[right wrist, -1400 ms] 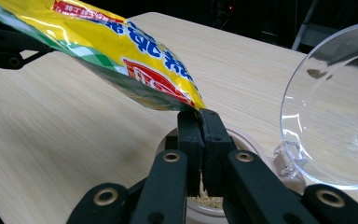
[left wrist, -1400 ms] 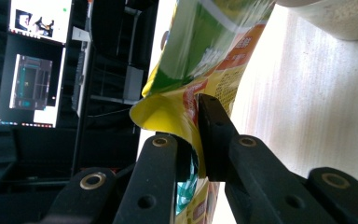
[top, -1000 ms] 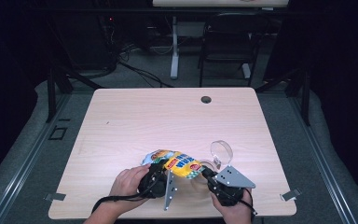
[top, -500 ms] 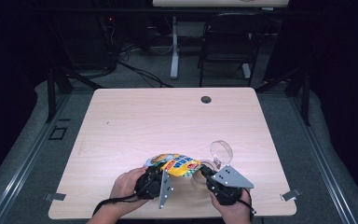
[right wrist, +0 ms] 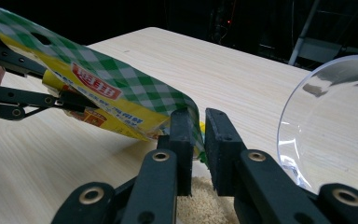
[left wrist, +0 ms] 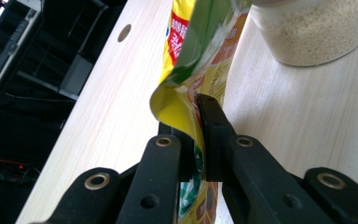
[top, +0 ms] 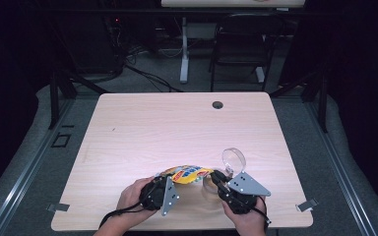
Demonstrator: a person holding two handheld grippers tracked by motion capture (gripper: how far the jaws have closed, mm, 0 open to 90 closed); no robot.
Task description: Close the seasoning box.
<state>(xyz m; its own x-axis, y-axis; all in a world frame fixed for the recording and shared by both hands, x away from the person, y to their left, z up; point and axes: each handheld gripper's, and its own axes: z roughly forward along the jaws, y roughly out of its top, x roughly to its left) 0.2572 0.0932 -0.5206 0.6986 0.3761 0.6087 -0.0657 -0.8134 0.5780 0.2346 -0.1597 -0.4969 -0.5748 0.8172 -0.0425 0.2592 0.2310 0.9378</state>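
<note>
A yellow and green checked packet [top: 189, 173] hangs stretched between my two grippers near the table's front edge. My left gripper [top: 170, 179] is shut on one end of the packet [left wrist: 186, 93], the foil pinched flat between its jaws [left wrist: 193, 122]. My right gripper [top: 214, 175] has just been opening: its jaws [right wrist: 199, 127] stand slightly apart with the packet's other corner [right wrist: 121, 95] still in the gap. Under that corner stands a clear jar [left wrist: 317, 28] of pale grains [right wrist: 200, 205].
A clear round lid [top: 233, 160] stands on edge just right of the right gripper and looms large in the right gripper view [right wrist: 335, 126]. The light wood table [top: 177, 128] has a dark cable hole [top: 217, 104] at the back. A chair and cables lie beyond.
The packet has turned more edge-on and looks narrower from above. The left hand has shifted slightly to the right. The right hand has stayed in place.
</note>
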